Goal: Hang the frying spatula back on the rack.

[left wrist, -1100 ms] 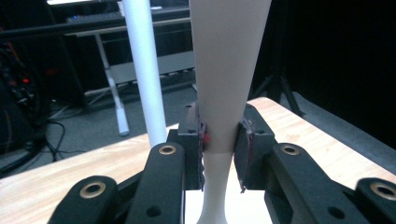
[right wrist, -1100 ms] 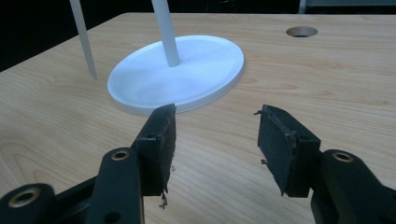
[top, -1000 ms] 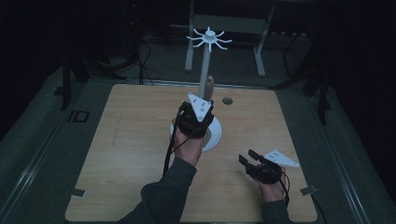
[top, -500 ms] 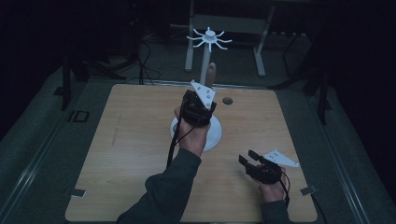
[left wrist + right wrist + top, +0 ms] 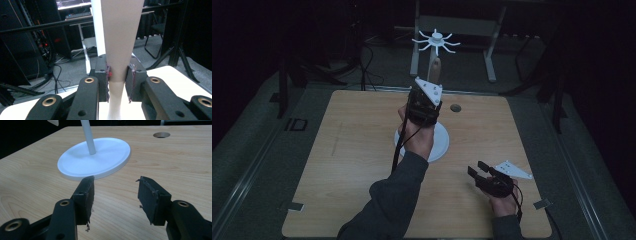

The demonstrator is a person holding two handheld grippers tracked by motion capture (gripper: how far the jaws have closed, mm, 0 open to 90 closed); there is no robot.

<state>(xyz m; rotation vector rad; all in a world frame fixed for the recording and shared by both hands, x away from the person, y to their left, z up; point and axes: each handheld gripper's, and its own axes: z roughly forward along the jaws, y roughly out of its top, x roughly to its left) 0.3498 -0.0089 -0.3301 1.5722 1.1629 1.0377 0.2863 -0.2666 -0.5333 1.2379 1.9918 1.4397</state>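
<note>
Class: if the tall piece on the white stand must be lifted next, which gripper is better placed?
Left. The left gripper is shut on the tapered piece; the right gripper rests open, apart from the stand.

- The dark mat (image 5: 294, 125) beside the bench (image 5: 362, 150) carries a pale mark that looks like "ID", well off to the left of the left gripper's jaws
- Lit screen beyond those jaws: too blurred to read

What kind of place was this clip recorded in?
Probably a lab or recording studio, not a home: a bare wooden table in a darkened room, equipment racks with cabling behind it, and a monitor and keyboard on a metal-framed desk.
</note>
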